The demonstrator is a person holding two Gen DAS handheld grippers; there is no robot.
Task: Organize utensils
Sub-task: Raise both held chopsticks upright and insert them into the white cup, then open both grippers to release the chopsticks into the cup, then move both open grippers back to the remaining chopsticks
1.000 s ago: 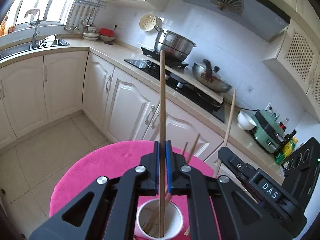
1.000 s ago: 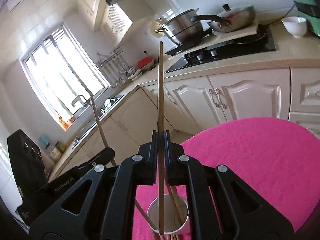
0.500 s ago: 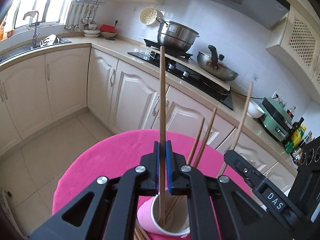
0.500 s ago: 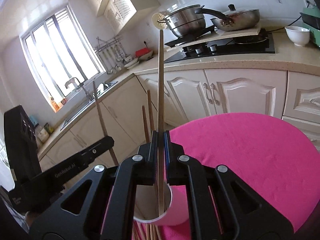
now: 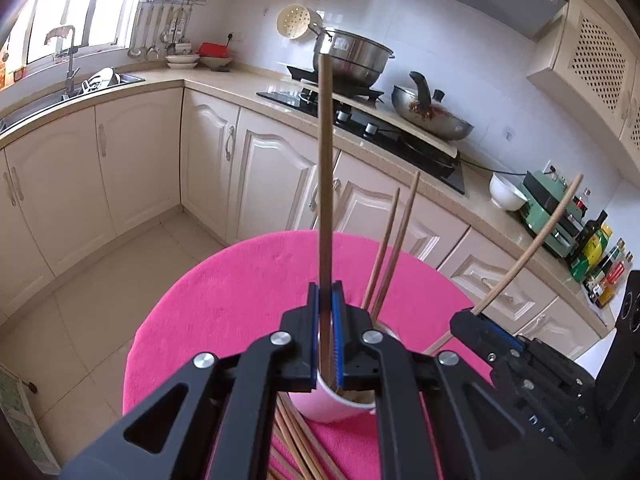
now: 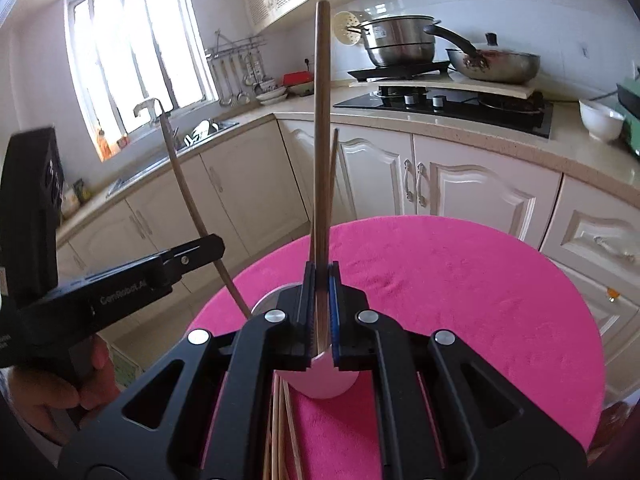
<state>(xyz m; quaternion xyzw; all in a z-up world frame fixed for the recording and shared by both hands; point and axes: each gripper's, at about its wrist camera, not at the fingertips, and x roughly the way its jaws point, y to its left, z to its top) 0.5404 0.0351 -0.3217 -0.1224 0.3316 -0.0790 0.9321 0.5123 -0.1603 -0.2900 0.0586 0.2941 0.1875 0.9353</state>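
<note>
A white cup [image 5: 334, 404] stands on a round table with a pink cloth [image 5: 240, 292]; it also shows in the right wrist view [image 6: 320, 384]. Two chopsticks [image 5: 390, 248] lean in it. My left gripper [image 5: 326, 336] is shut on a wooden chopstick [image 5: 325, 184], held upright with its lower end inside the cup. My right gripper [image 6: 320, 312] is shut on another chopstick [image 6: 320, 140], also upright, its lower end at the cup's mouth. Each gripper shows in the other's view, the right one [image 5: 480, 328] and the left one [image 6: 200, 252]. Several loose chopsticks [image 5: 296, 448] lie in front of the cup.
Kitchen cabinets and a counter [image 5: 224, 92] run behind the table, with a stove [image 5: 360, 120], pot [image 5: 352, 60], wok [image 5: 432, 116], white bowl [image 5: 506, 192] and sink [image 5: 80, 84]. Tiled floor [image 5: 100, 300] lies to the left of the table.
Both grippers have lowered and tilted up, so the cup now sits ahead rather than below. Both held chopsticks have gone down into the cup's mouth. Both grips stay shut.
</note>
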